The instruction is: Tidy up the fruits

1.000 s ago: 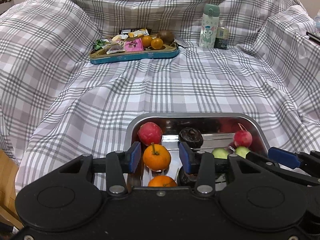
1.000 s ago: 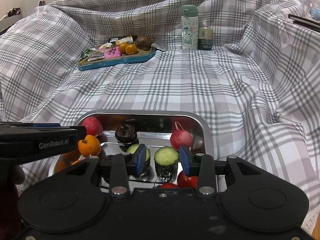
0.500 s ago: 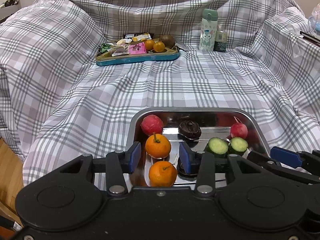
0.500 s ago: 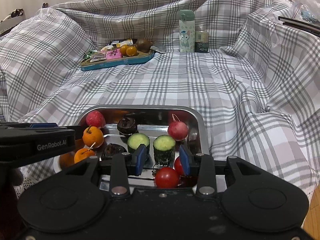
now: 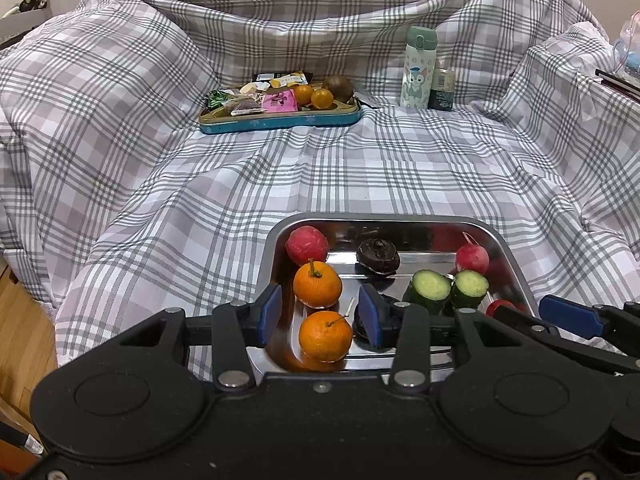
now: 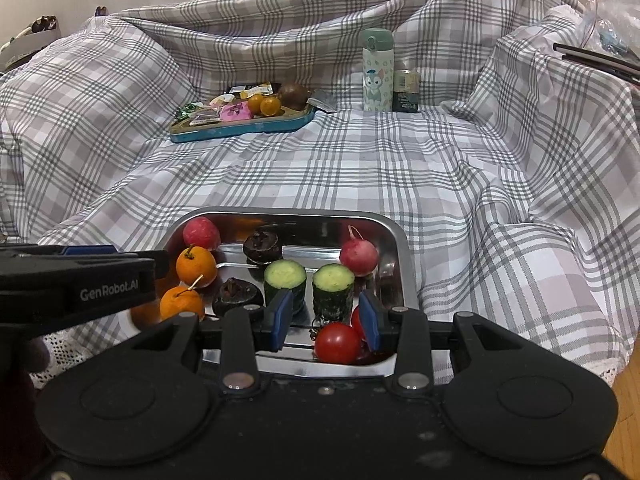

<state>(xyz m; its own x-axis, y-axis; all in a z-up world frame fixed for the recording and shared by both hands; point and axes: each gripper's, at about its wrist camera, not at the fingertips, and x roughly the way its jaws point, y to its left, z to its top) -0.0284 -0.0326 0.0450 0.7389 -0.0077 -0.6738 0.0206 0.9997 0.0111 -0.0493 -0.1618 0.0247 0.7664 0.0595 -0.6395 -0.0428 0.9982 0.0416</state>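
Note:
A steel tray (image 5: pixel 508 248) (image 6: pixel 396 240) sits on the plaid cloth close in front. It holds two oranges (image 5: pixel 317 284) (image 6: pixel 196 267), two red radishes (image 5: pixel 307 245) (image 6: pixel 358 256), two cucumber pieces (image 5: pixel 430 290) (image 6: pixel 285 280), two dark fruits (image 5: pixel 378 255) (image 6: pixel 262 246) and red tomatoes (image 6: pixel 337 343). My left gripper (image 5: pixel 319 316) is open and empty above the tray's near left, around the nearer orange (image 5: pixel 325 335). My right gripper (image 6: pixel 325 320) is open and empty above the tray's near right, over the tomatoes.
A teal tray (image 5: pixel 280 118) (image 6: pixel 240 128) with snack packets, small oranges and a brown fruit stands at the back. A mint bottle (image 5: pixel 417 67) (image 6: pixel 376 70) and a small dark jar (image 5: pixel 441 90) stand to its right. Wooden floor (image 5: pixel 20 328) shows at the left.
Both grippers have pulled back and risen from the steel tray, so more of its contents show. Both stay open and empty.

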